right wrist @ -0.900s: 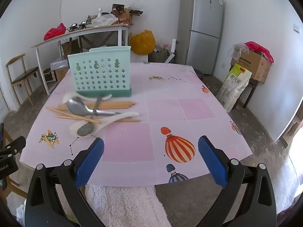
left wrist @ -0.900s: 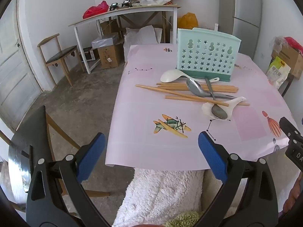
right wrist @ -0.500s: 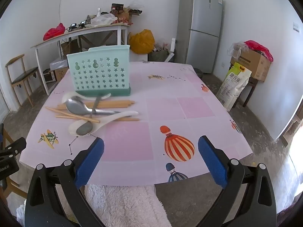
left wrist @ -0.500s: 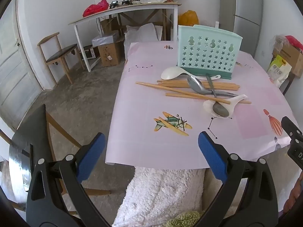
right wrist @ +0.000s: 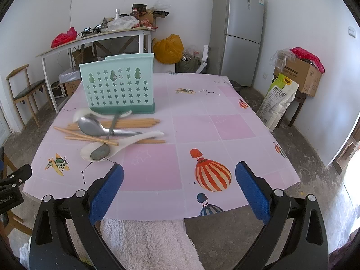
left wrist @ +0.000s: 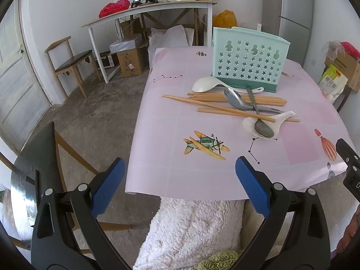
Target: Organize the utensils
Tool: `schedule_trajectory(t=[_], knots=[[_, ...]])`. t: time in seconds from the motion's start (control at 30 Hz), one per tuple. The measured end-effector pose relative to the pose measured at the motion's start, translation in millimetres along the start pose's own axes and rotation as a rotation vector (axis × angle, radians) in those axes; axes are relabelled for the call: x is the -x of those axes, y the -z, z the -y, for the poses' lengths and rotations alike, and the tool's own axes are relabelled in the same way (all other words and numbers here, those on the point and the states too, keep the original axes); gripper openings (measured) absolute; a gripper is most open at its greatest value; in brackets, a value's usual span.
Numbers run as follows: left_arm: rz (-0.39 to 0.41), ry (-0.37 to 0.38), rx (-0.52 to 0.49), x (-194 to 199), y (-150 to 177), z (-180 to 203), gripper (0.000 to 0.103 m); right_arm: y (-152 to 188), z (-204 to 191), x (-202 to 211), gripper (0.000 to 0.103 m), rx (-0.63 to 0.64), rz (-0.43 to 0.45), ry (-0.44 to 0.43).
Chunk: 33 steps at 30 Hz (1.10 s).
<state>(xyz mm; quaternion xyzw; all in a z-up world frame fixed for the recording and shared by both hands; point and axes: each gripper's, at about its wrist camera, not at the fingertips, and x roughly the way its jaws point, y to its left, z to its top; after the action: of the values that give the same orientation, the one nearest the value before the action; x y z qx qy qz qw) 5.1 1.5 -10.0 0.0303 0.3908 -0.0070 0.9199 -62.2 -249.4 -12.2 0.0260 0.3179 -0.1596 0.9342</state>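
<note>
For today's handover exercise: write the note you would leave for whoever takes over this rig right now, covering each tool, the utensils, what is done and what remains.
Left tool: open, holding nothing, short of the table's near edge.
Right tool: open, holding nothing, over the near edge.
Mint utensil holder stands upright on the table; nothing shows above its rim.
Piled in front of it: wooden chopsticks, two metal spoons, two white ceramic spoons. The smaller metal spoon's bowl lies in the nearer white spoon.
Done: nothing sorted.
Left: move every utensil into the holder.
</note>
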Motion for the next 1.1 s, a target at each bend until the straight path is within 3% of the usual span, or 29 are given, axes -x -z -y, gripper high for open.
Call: schedule_trajectory(t=[1.1], knots=[[-0.009, -0.002, -0.001, -1.6, 0.5, -1.0, 0.095, 0.3, -0.7, -0.3, 0.097, -0.001, -0.004, -0.001]])
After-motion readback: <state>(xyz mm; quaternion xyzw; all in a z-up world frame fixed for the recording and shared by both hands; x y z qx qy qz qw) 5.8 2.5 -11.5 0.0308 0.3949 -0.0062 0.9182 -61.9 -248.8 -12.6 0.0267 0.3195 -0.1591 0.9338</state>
